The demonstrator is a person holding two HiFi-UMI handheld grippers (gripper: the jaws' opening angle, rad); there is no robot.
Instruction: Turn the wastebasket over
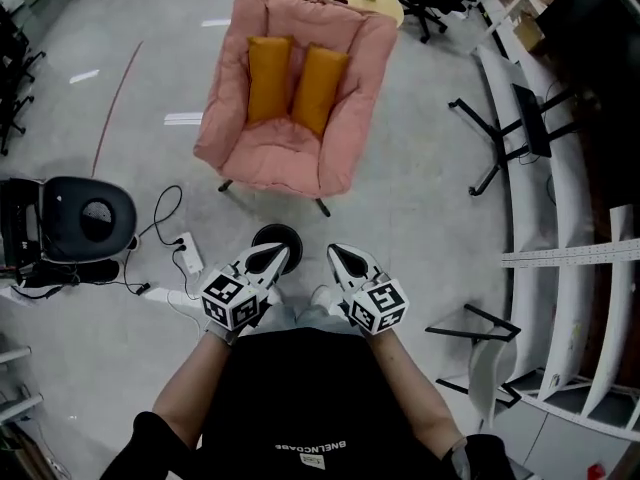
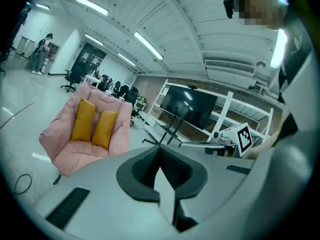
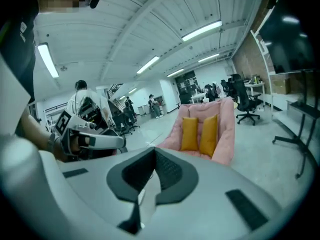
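Observation:
A black round wastebasket [image 1: 275,236] stands on the grey floor just ahead of the person's feet, seen from above and partly hidden behind my left gripper [image 1: 272,258]. My right gripper [image 1: 340,259] is held beside it at the same height, a hand's width to the right. Both are raised near the person's chest, well above the basket and apart from it. In the left gripper view the jaws are shut with nothing between them, and the same holds in the right gripper view. The basket does not show in either gripper view.
A pink armchair [image 1: 295,98] with two orange cushions stands beyond the basket. A power strip with cables [image 1: 186,253] and a black round seat [image 1: 88,216] lie to the left. White shelving [image 1: 575,258] and a black stand [image 1: 500,138] line the right side.

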